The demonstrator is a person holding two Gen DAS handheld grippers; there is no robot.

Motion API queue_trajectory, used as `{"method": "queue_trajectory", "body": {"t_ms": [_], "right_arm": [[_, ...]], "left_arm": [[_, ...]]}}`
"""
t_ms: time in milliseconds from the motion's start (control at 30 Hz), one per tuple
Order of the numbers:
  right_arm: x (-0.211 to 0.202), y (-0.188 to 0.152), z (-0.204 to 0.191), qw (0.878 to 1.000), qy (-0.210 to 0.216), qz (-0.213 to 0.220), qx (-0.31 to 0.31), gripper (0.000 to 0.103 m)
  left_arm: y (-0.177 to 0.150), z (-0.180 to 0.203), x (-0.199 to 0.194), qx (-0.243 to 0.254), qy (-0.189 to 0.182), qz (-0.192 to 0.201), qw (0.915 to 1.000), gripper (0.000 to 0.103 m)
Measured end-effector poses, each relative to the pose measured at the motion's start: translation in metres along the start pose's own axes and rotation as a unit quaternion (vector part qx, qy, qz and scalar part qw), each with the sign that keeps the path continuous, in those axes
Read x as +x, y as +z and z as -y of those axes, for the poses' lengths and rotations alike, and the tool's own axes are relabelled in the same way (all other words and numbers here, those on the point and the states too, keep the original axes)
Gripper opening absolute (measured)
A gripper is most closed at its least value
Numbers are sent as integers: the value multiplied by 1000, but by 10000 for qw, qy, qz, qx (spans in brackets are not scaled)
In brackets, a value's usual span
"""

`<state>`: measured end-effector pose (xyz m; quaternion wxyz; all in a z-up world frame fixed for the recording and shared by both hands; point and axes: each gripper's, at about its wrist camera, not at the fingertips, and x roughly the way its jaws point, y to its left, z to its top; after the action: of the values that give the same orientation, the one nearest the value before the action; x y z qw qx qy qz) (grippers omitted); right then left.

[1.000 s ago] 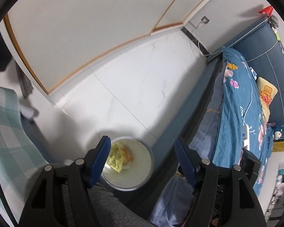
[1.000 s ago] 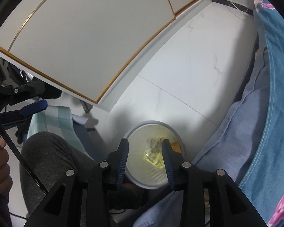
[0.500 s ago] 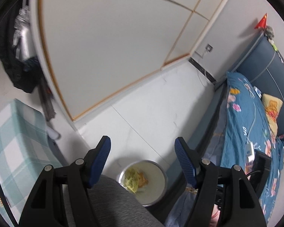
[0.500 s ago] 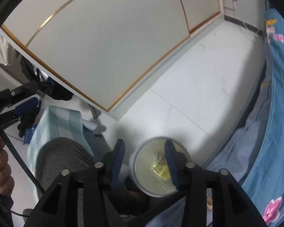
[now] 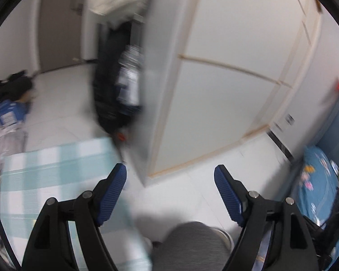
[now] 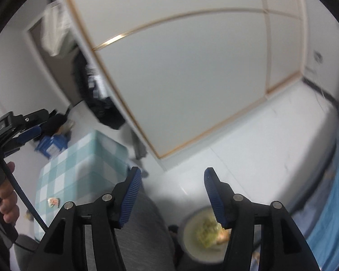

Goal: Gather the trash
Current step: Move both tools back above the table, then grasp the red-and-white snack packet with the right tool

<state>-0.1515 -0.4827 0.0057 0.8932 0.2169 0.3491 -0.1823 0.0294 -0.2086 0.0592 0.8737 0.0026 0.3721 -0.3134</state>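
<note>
Wardrobe doors [image 6: 192, 79]: white panels with gold trim, filling the upper half of both views

Floor [image 6: 260, 149]: pale tile, running between wardrobe and bed

Bed [image 5: 316, 180]: blue patterned cover, right edge of the left wrist view

Tabletop [image 6: 79, 162]: teal-and-white checked cloth; one small wrapper [image 6: 53, 202] lies on it near the front edge

Person's knee [image 5: 192, 246]: grey fabric, low in frame between the two claws

Trash bin [image 6: 192, 225]: round, pale, on the floor beside the knee; yellow-green trash [image 6: 206, 230] sits inside, blurred

Left claw [image 5: 170, 180]: blue pads spread wide, nothing between them

Right claw [image 6: 171, 183]: pads spread, nothing held, hanging above the bin
</note>
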Motion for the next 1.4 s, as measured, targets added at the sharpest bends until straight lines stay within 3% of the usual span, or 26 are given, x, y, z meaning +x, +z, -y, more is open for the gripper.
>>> {"method": "queue_trajectory", "body": {"t_ms": [267,533,667,867,1100,1267,1400], "right_arm": [[7,21,-105,9918,831,156,-960,69],[25,13,-203,9730,1587,27,-1679,78],[34,-1,-247,9606,1804,-34,-2113,86],[62,-31,-296,9401,2124,-396,-2636,91],[111,-78,-339,9139,2147,-1036,-3284,91],[149,-115,-364,8900,2084,-1536,-3754,91],[175,-132,-375,8834,1953,-1786,-3868,91]], "left_arm": [[-8,-97,-63,-545,859,593,9930,88],[-32,-195,-110,-1114,1845,881,9725,93],[-48,-227,-121,-1526,1961,1010,9634,93],[-78,-261,-122,-1713,1944,1076,9598,93],[-111,-299,-108,-2228,1943,703,9527,93],[-127,-312,-99,-2188,2060,416,9529,93],[-137,-330,-98,-2405,2007,218,9494,93]]}}
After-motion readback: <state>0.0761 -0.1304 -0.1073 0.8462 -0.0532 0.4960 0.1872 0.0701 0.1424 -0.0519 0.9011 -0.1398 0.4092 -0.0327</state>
